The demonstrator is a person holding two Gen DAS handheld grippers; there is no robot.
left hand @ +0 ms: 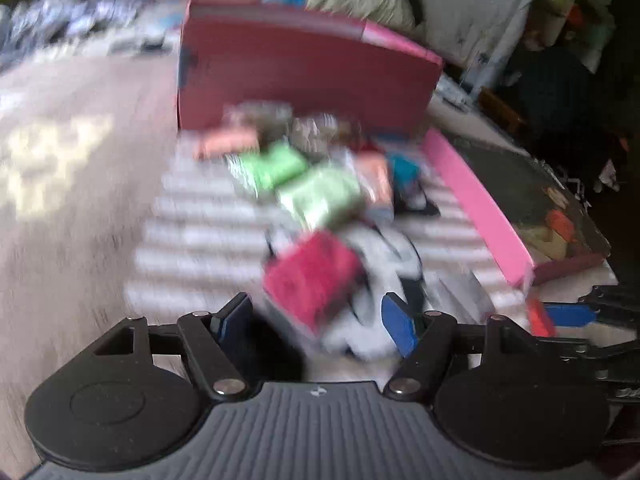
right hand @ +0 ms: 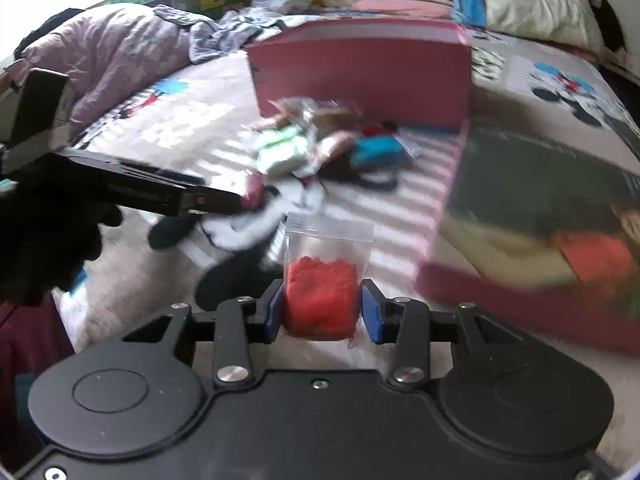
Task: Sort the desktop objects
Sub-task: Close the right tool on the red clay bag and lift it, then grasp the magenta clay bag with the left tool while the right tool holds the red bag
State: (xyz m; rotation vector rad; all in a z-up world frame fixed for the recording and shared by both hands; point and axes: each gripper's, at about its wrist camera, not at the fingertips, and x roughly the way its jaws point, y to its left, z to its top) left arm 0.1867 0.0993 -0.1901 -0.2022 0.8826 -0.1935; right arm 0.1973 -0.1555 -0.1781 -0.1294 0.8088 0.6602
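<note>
My right gripper [right hand: 322, 312] is shut on a clear zip bag of red-orange material [right hand: 320, 300], held above the bedcover. My left gripper [left hand: 318, 320] is open over a blurred pile of small packets; a magenta packet [left hand: 312, 280] lies between and just ahead of its blue pads [left hand: 400, 326], not pressed by them. Beyond it lie green packets [left hand: 320, 196], a salmon one [left hand: 228, 142] and a blue one [left hand: 404, 168]. In the right wrist view the left gripper [right hand: 240, 200] reaches in from the left to the magenta packet [right hand: 254, 196].
A large pink-red box [right hand: 360, 72] stands behind the pile, with a pink wall [left hand: 476, 204] along the striped sheet's right side. A dark green picture board [right hand: 540, 200] lies to the right. White and black cloth [right hand: 248, 224] sits near the pile. Bedding and pillows fill the back.
</note>
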